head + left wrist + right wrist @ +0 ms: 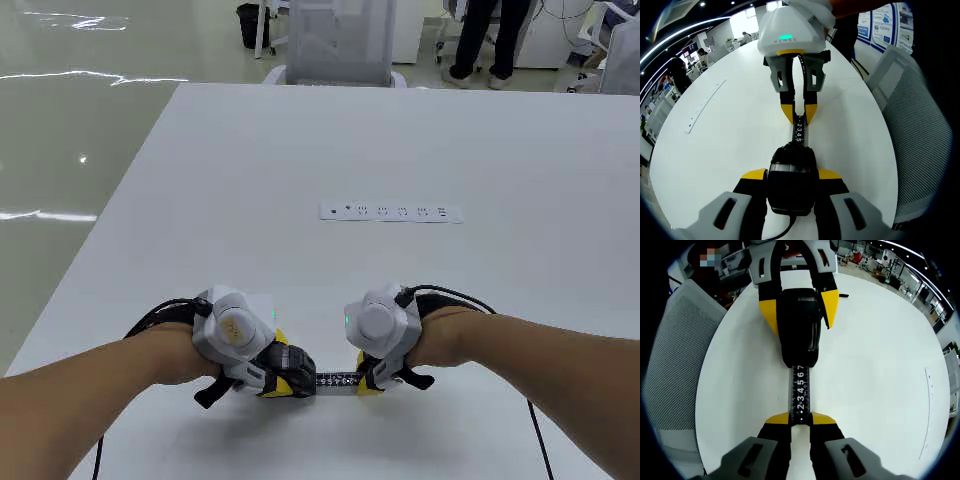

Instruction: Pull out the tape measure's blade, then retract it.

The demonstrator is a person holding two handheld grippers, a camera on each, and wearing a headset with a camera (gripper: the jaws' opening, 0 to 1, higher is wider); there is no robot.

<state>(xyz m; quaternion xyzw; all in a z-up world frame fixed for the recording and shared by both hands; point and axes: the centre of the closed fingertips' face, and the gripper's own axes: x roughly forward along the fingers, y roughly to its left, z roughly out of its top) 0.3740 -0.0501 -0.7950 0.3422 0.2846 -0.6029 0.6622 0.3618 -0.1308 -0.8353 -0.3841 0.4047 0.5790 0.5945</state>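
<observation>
A black tape measure case (291, 372) sits low over the white table near its front edge. My left gripper (791, 175) is shut on the tape measure case (792, 177), its yellow-tipped fingers pressing on both sides. A short length of black blade (336, 380) with white numbers runs from the case to my right gripper (368, 383). In the right gripper view my right gripper (800, 418) is shut on the end of the blade (800, 392), and the case (799, 327) lies straight ahead between the other gripper's fingers. The blade (799, 133) reads about 2 to 7.
A white power strip (391, 212) lies flat in the middle of the table (300, 150). An office chair (335, 45) stands at the far edge, and a mesh chair back (920, 130) is close beside the work. People stand in the background.
</observation>
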